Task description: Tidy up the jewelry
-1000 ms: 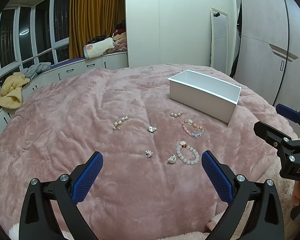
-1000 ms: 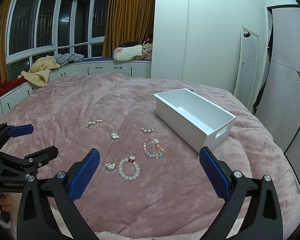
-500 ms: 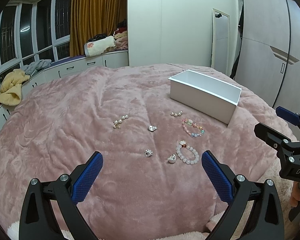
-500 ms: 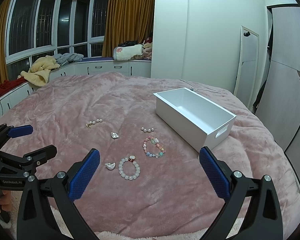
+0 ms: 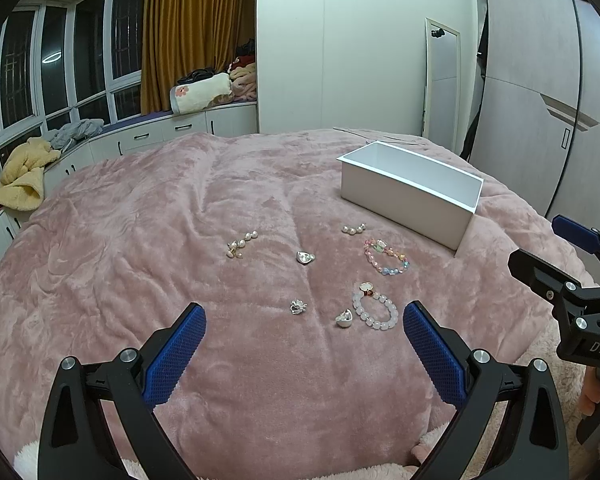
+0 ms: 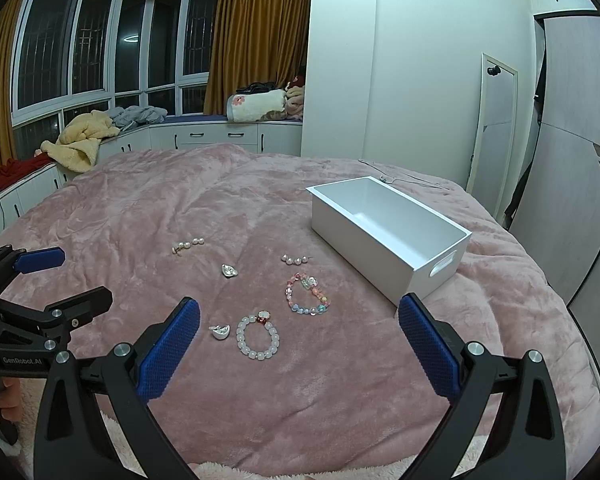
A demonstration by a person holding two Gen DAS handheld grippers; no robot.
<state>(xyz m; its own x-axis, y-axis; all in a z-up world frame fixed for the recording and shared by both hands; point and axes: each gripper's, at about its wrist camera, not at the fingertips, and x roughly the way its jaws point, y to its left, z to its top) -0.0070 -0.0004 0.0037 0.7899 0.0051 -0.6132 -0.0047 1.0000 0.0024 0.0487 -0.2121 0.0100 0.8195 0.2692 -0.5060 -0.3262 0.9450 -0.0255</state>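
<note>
Both the left tongs [image 5: 302, 334] and right tongs [image 6: 298, 330] hover agape and empty over jewelry spread across a pink bed [image 5: 140, 240], apparently awaiting sorting into the empty white box [image 6: 396, 236].

Jewelry is lying scattered on the pink bed, all of it outside the white box [image 6: 384, 236], which is sitting open and empty toward the far right side. A pale bead bracelet [image 6: 258, 338] is lying flat nearest the near edge, a silver piece [image 6: 220, 331] just beside it. A pastel bracelet [image 6: 307, 295] is resting near the box, pearl strands [image 6: 188, 245] [image 6: 296, 258] lying farther back, and a silver charm [image 6: 229, 270] is sitting between them.
</note>
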